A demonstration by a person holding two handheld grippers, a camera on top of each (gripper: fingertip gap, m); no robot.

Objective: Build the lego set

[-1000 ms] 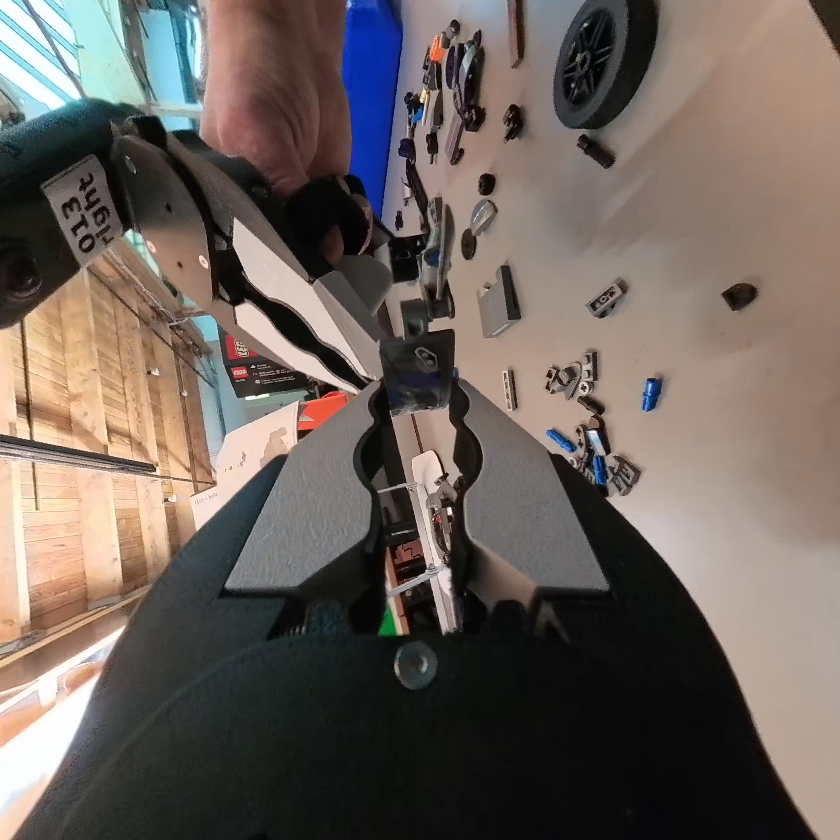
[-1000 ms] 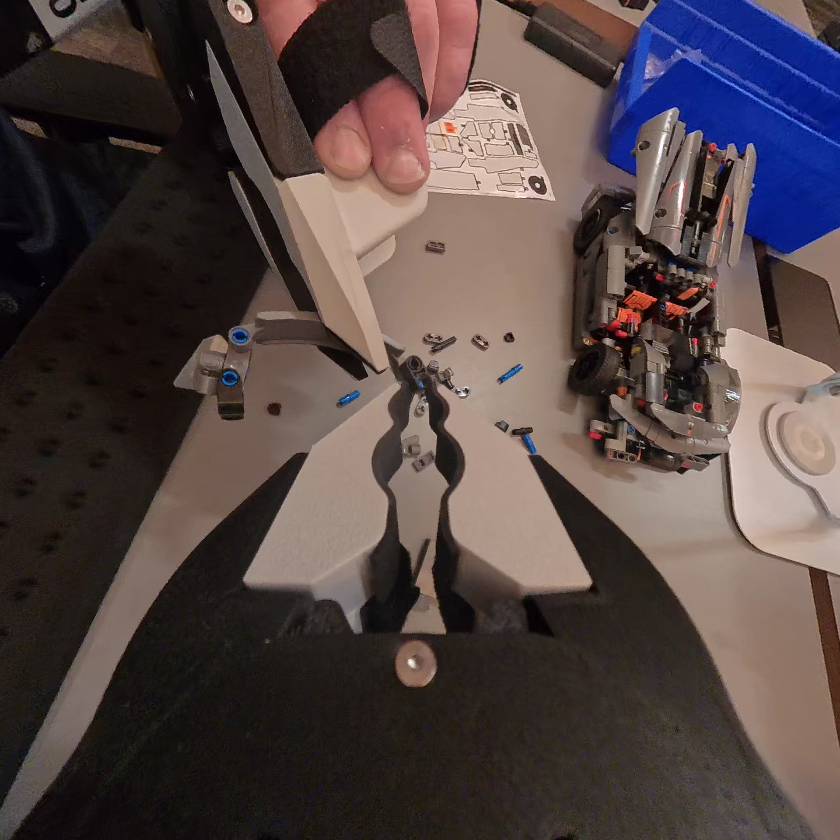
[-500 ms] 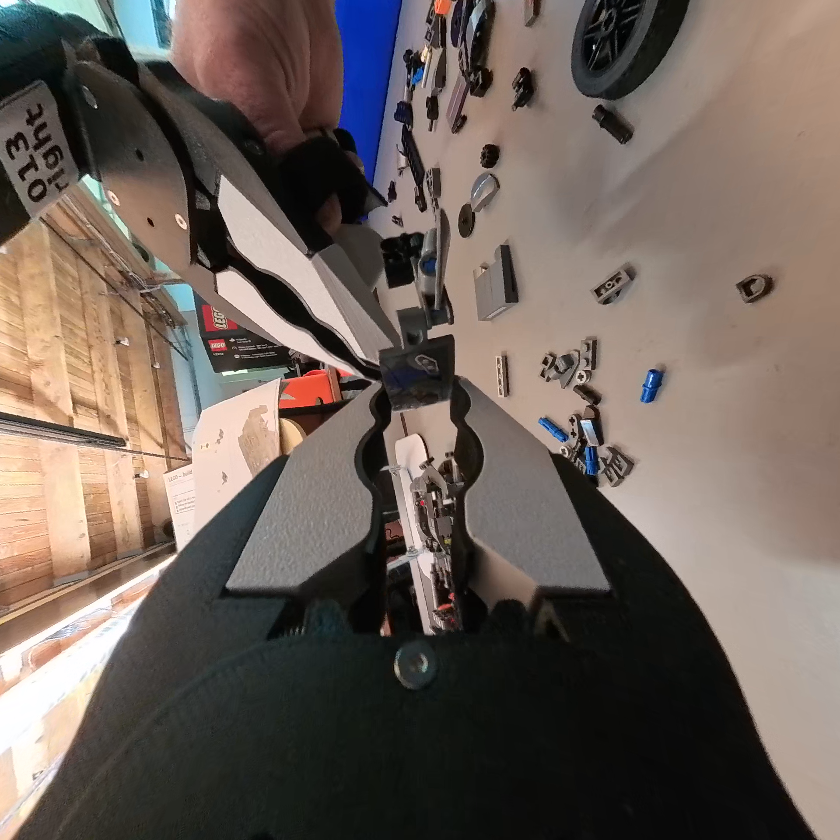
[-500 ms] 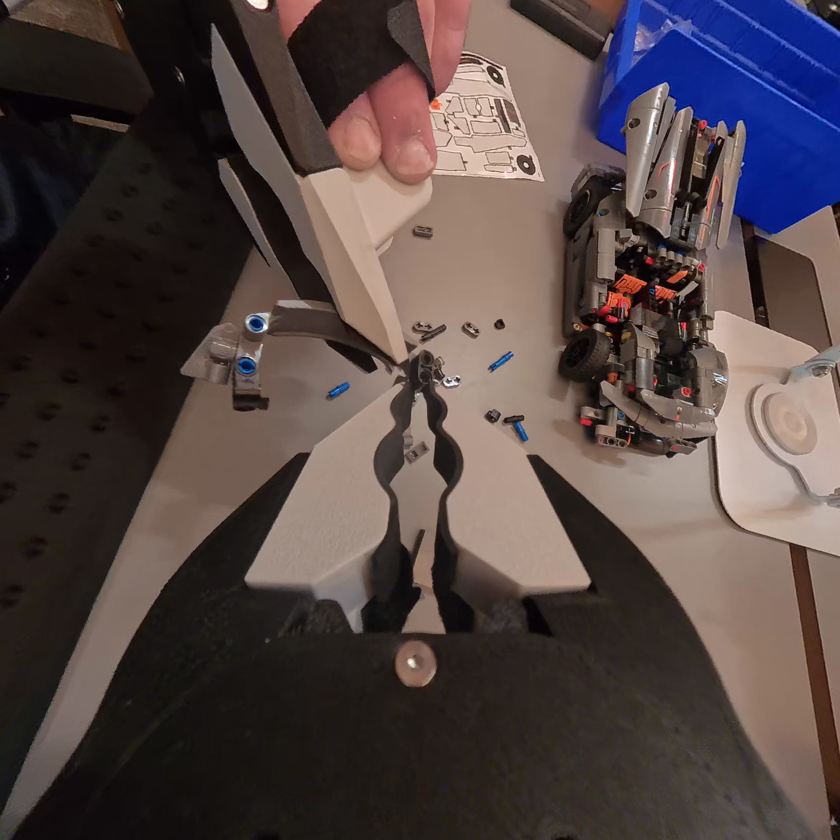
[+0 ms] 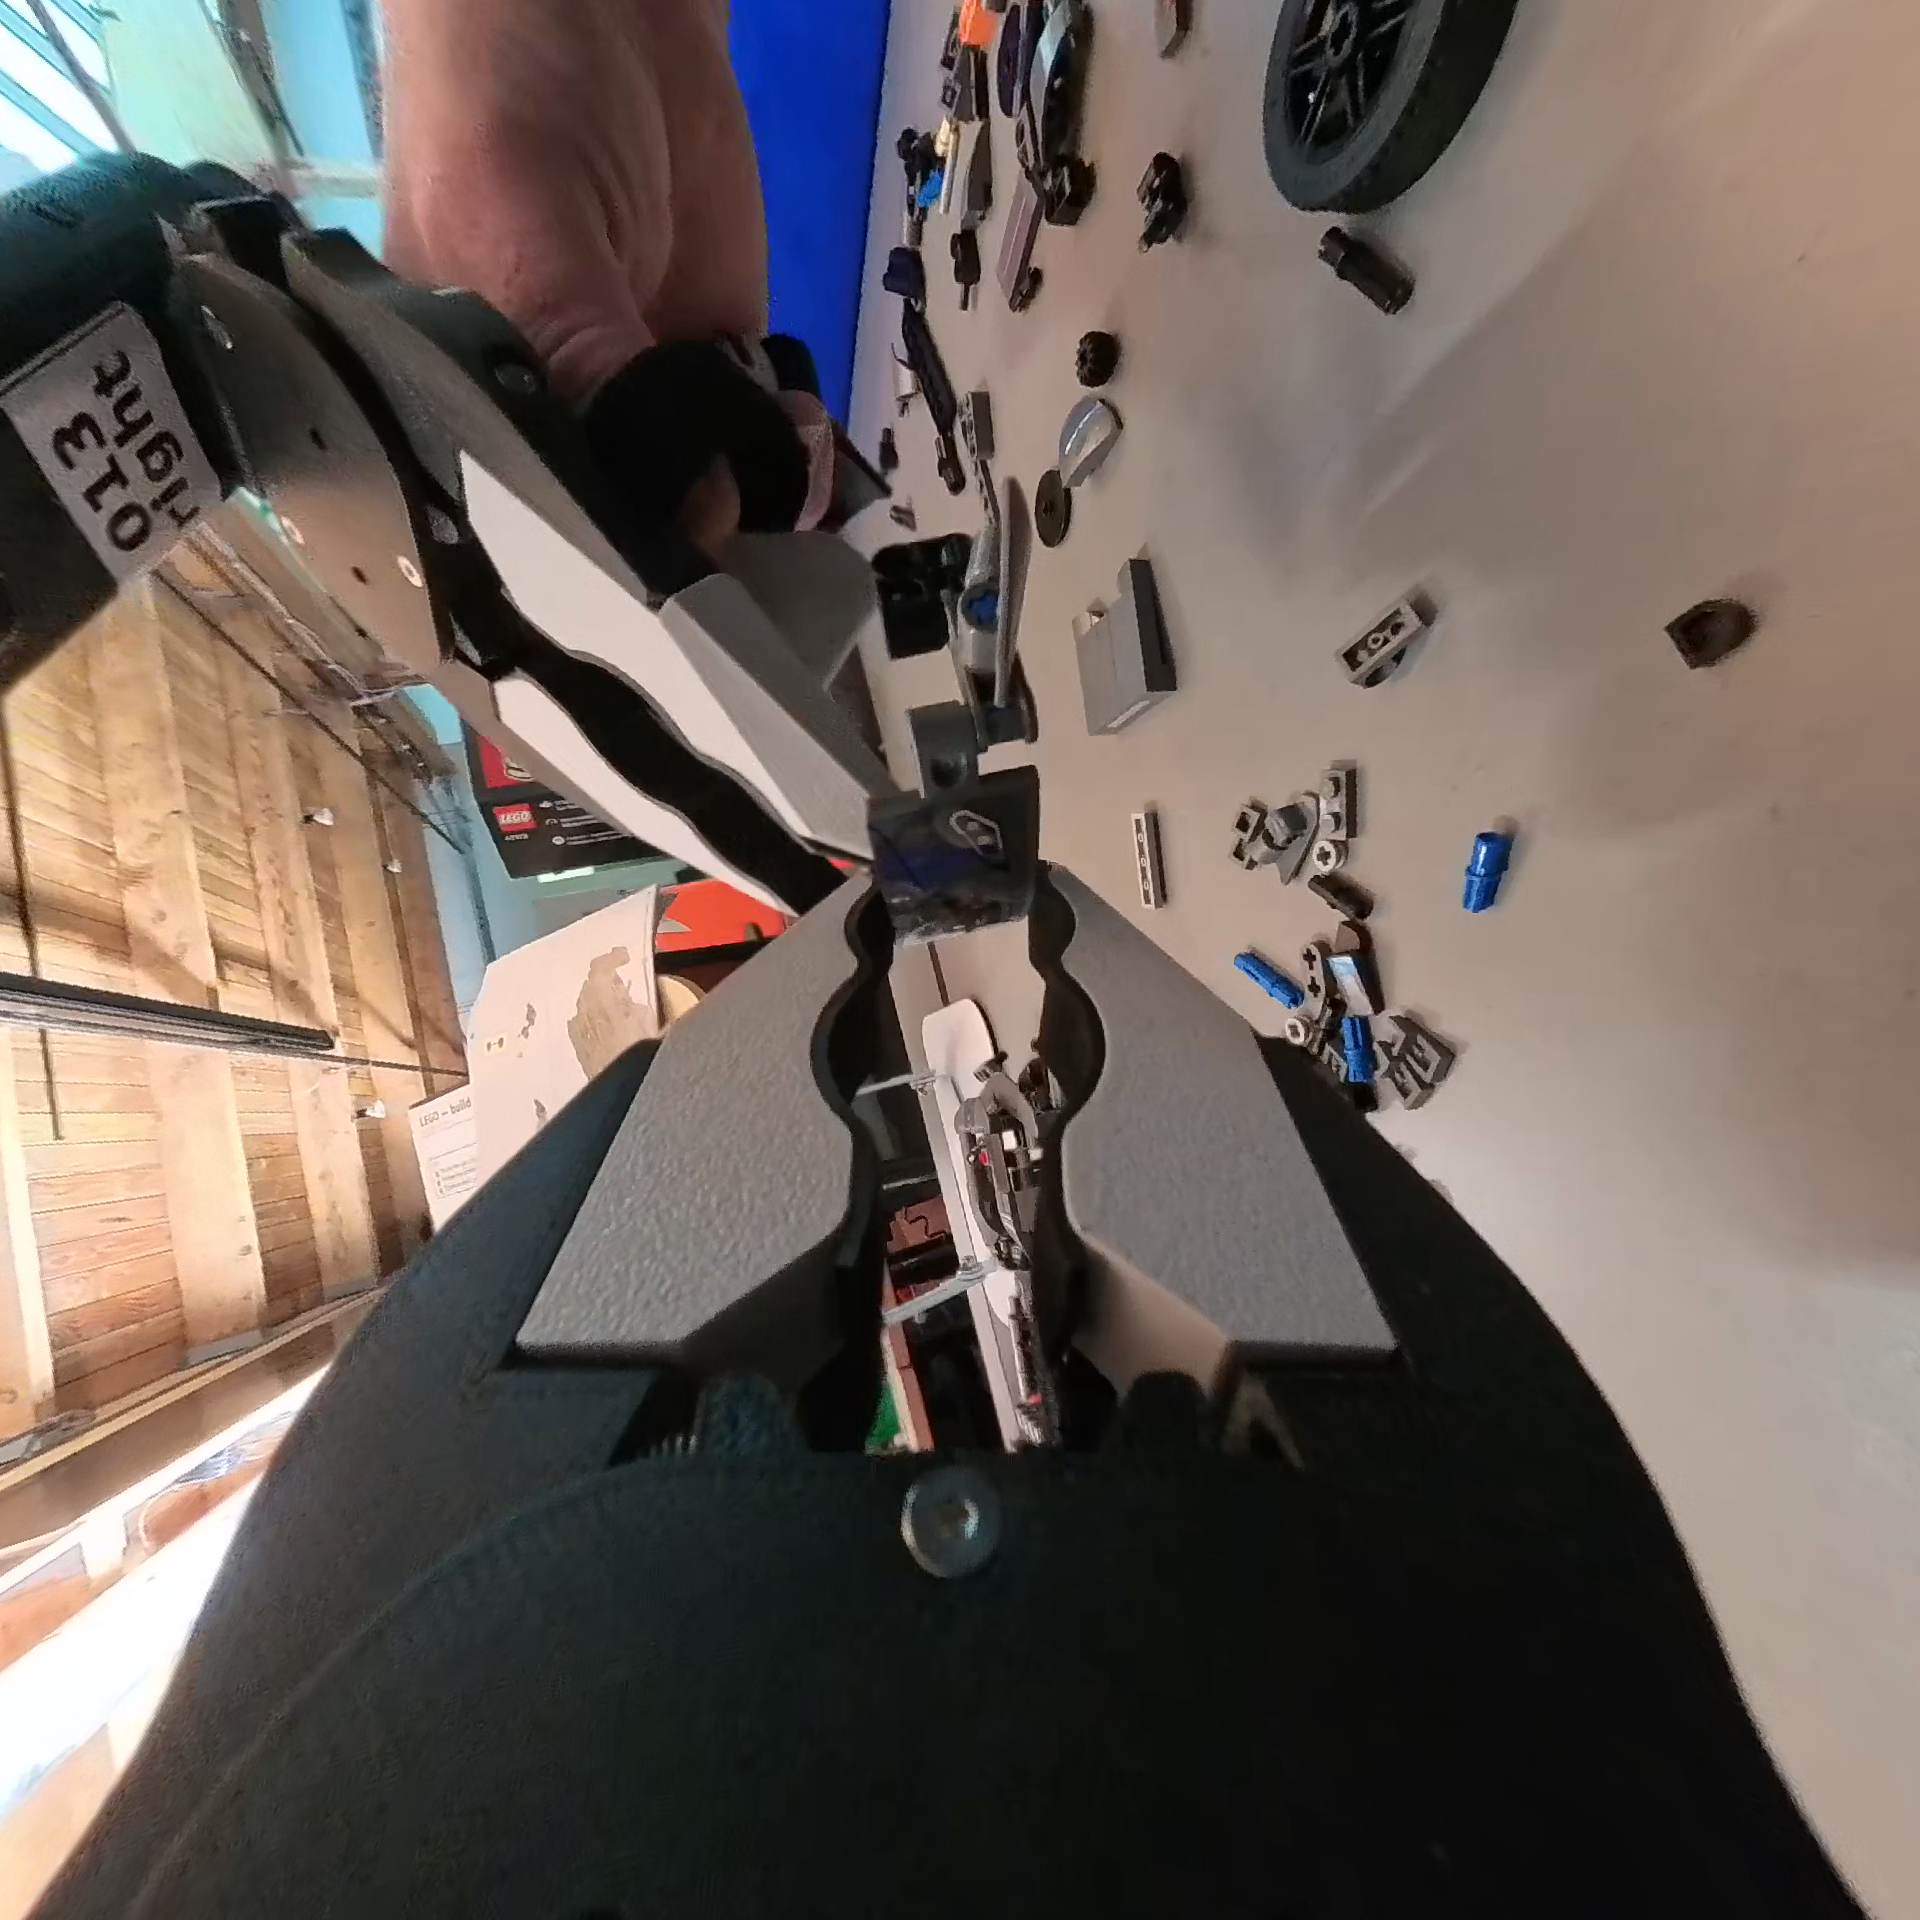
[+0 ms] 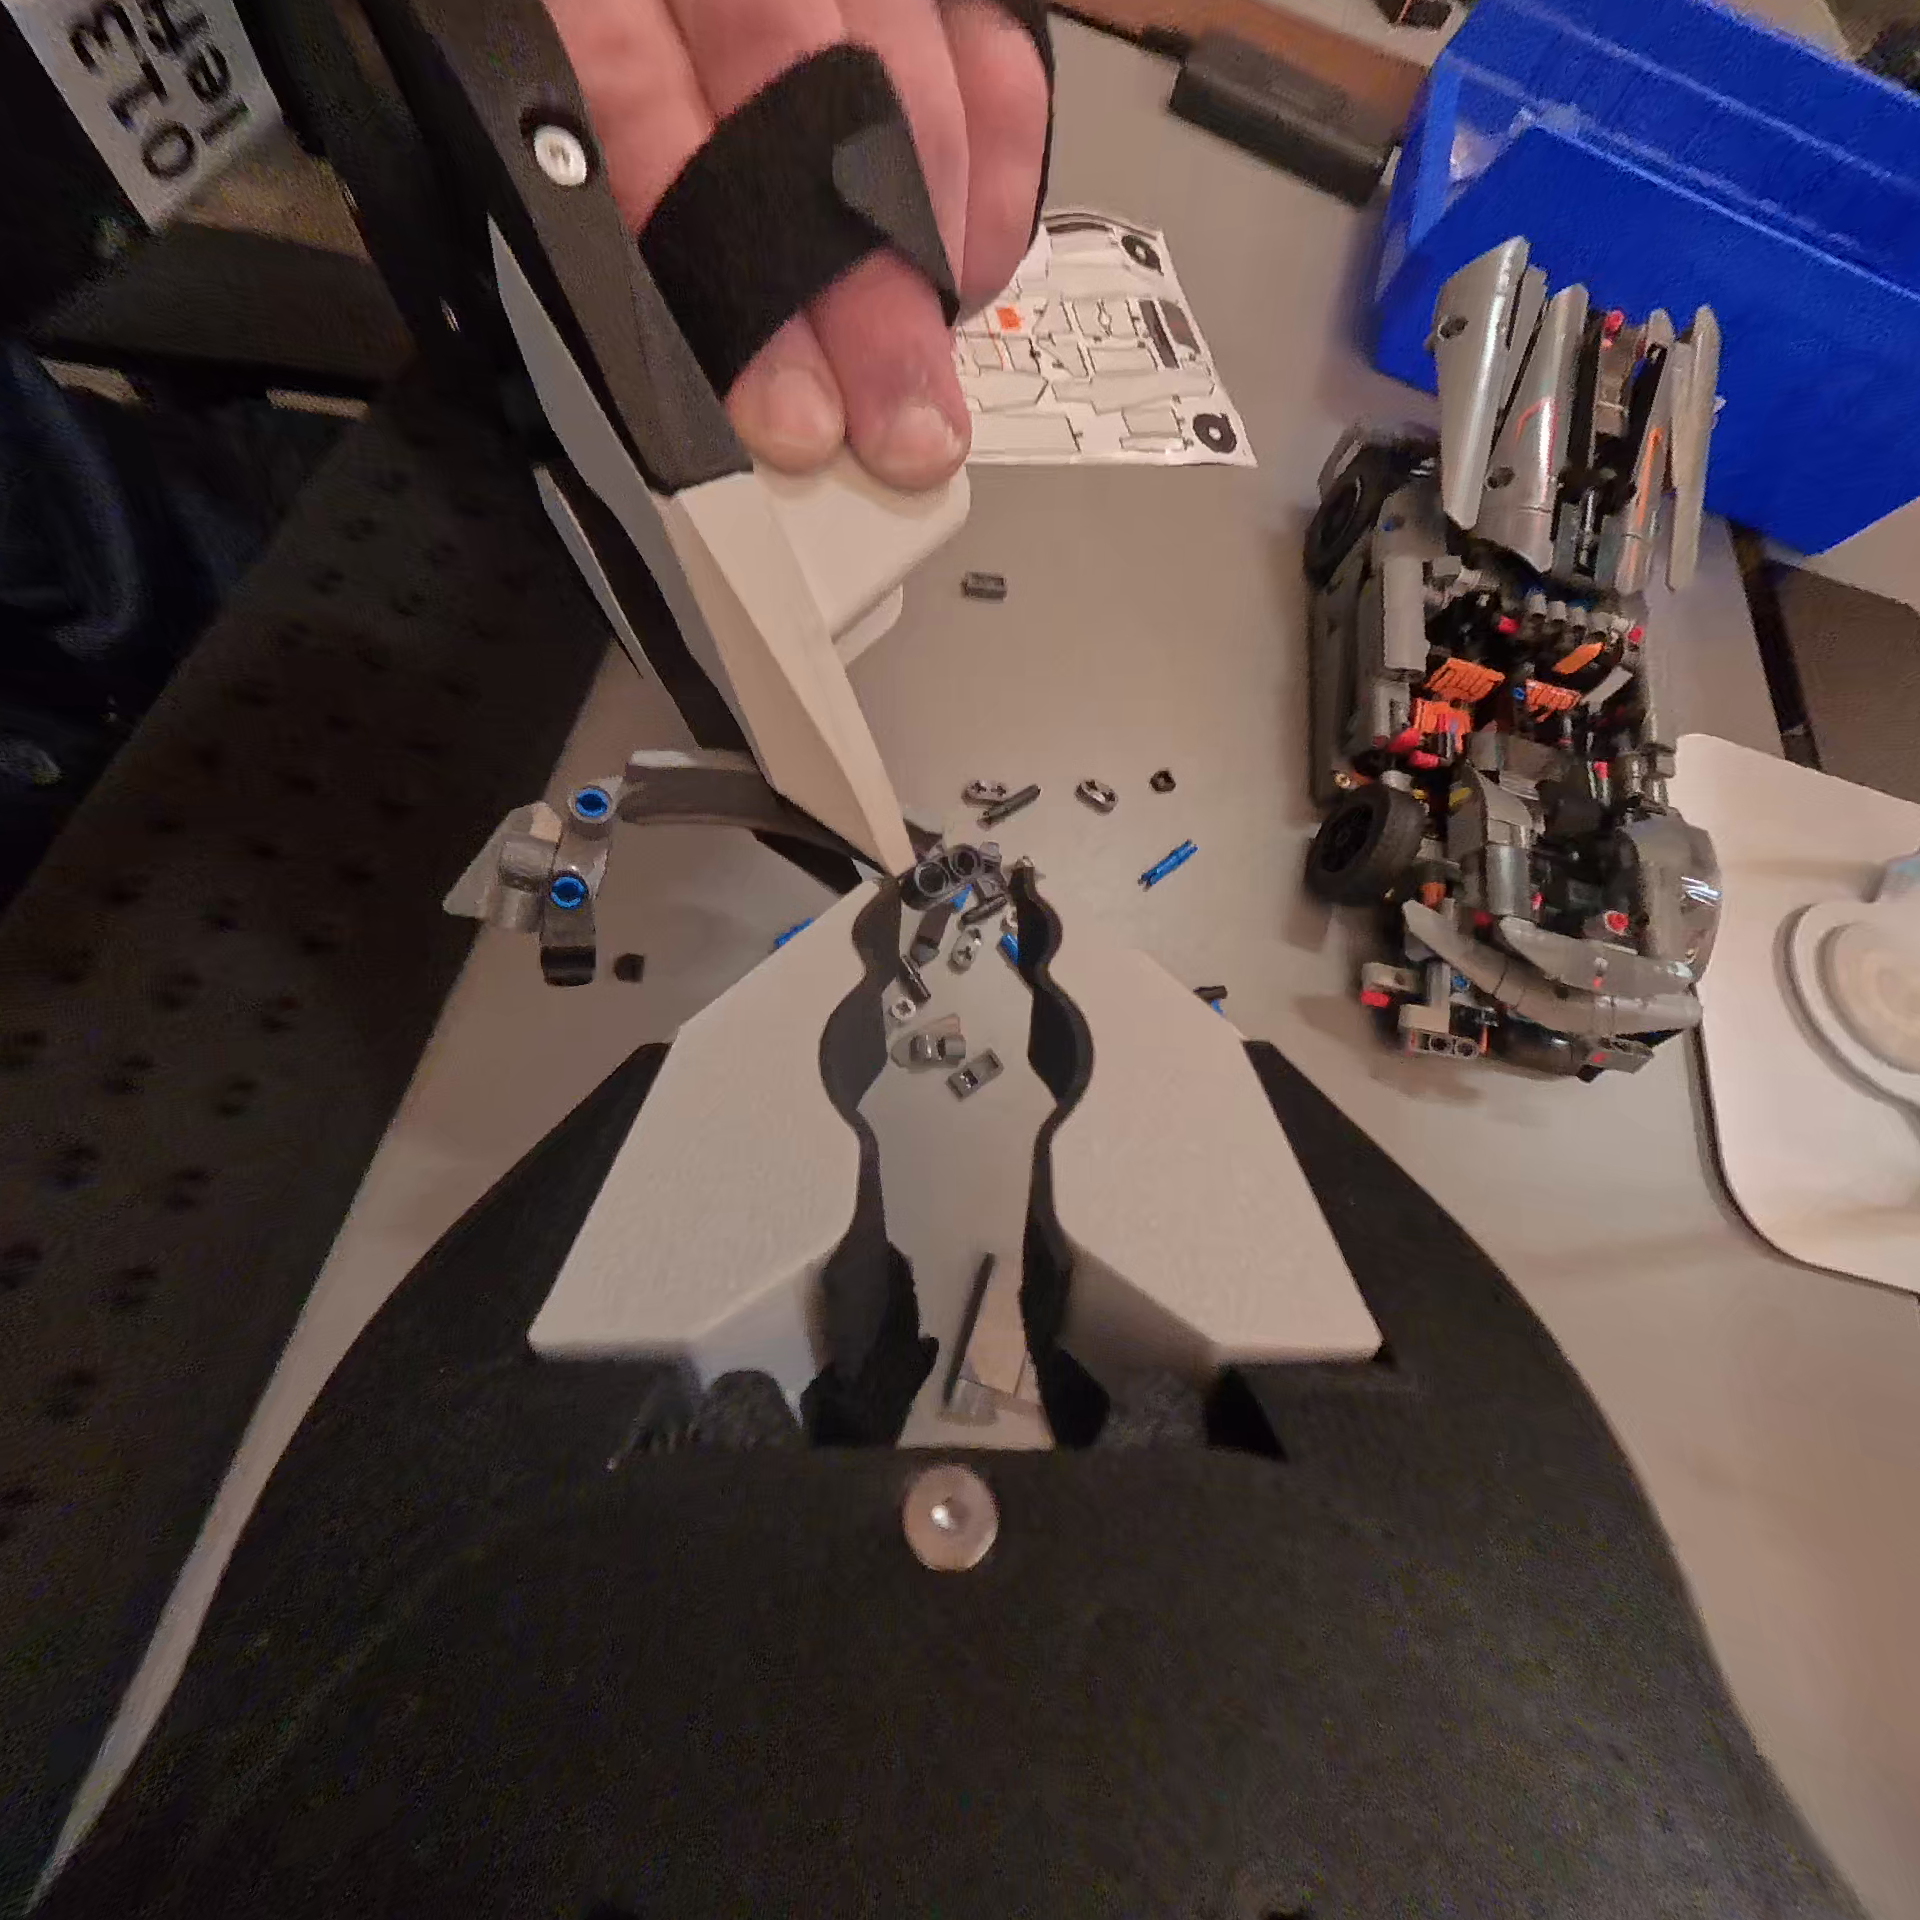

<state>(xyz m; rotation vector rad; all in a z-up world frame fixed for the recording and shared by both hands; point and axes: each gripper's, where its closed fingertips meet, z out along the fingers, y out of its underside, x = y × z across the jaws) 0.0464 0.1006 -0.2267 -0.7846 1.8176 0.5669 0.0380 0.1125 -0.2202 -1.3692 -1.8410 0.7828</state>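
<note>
My left gripper (image 5: 956, 896) is shut on a dark curved panel assembly (image 5: 954, 847) and holds it above the table. In the right wrist view the assembly (image 6: 582, 842) runs left from the left gripper (image 6: 878, 847), with a grey end and blue pins. My right gripper (image 6: 961, 888) is open. A small dark connector (image 6: 943, 871) sits between its tips, against its left fingertip and the panel, with a gap on the right. The right gripper (image 5: 857, 831) reaches in from the upper left in the left wrist view. The part-built grey car (image 6: 1507, 748) stands at the right.
Loose small parts (image 6: 945, 1029) lie on the table under the grippers, more (image 5: 1340, 997) to one side, with a black wheel (image 5: 1371, 94). A blue bin (image 6: 1714, 239), sticker sheet (image 6: 1101, 364) and white pad (image 6: 1818, 1039) sit beyond. A black perforated surface (image 6: 208, 831) borders the left. Both grippers' tips are close together, under 4 cm apart.
My right gripper's jaws have opened from the small dark connector they were pinching. The left gripper still holds the panel assembly, shifted only slightly.
</note>
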